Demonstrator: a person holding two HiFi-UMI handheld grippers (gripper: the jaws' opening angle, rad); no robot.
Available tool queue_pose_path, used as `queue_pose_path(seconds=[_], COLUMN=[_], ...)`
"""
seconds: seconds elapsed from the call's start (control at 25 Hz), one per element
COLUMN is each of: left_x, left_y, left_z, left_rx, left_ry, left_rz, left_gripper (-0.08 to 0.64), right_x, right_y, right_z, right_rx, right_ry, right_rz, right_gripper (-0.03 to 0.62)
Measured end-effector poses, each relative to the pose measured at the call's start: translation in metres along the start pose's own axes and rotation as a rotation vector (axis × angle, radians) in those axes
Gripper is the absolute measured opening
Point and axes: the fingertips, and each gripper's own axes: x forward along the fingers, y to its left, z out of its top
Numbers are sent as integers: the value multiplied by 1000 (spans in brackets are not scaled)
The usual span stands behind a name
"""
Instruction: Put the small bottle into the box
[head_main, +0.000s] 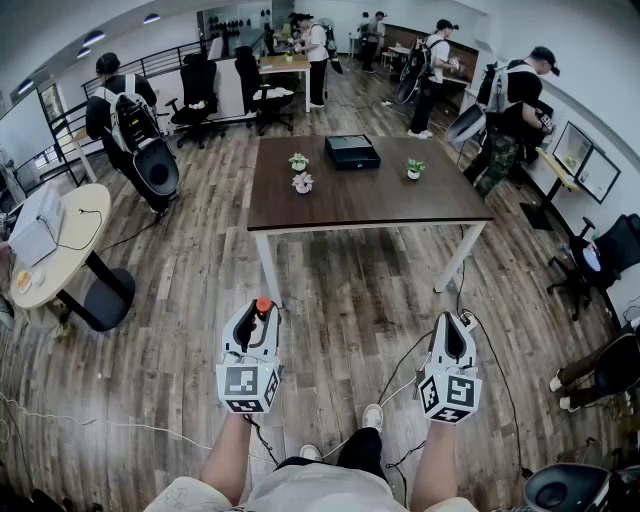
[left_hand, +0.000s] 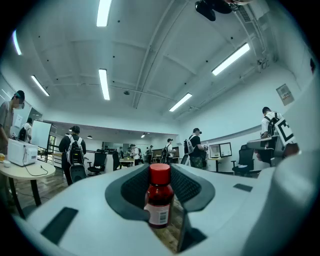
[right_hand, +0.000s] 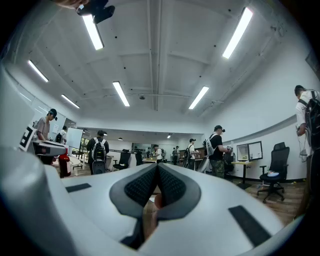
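Note:
A small dark-red bottle (left_hand: 159, 200) with a red cap and a white label stands upright between the pads of my left gripper (left_hand: 161, 192), which is shut on it. In the head view the left gripper (head_main: 263, 310) hangs low over the wooden floor, with the bottle's cap (head_main: 264, 304) poking out at its tip. The black box (head_main: 351, 151) lies at the far side of the brown table (head_main: 370, 200), well ahead of both grippers. My right gripper (head_main: 452, 320) hovers beside the left one, its jaws (right_hand: 157, 182) shut with nothing held.
Three small potted plants (head_main: 302, 182) stand on the table near the box. A round table (head_main: 75, 235) stands at the left. Cables (head_main: 400, 365) trail over the floor by my feet. Several people and office chairs are around the room.

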Motion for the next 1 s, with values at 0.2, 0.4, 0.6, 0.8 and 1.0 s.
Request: queue_pose_path(seconds=[0.2,0.4,0.6,0.8,1.0], left_x=[5,10,21,38,68], left_y=[-13,-19,-27,-37,-60], left_z=[0,1,-3,-5,-6], left_rx=[-9,-6,-5,-5,-7], left_ry=[-5,-4,-3,9,12], left_rz=[-13,-23,-29,-32,-40], left_gripper=[130,130,130,130,130], right_x=[-5,-3,6,17,37], right_y=[-11,-15,-25,-41,-72], right_z=[2,1,-9,-14,-23], right_rx=[-11,-11,29,43,49], right_ry=[-1,1,23,30,45], right_rz=[-6,-1,-10,-18,-22], right_gripper=[0,0,2,2,2])
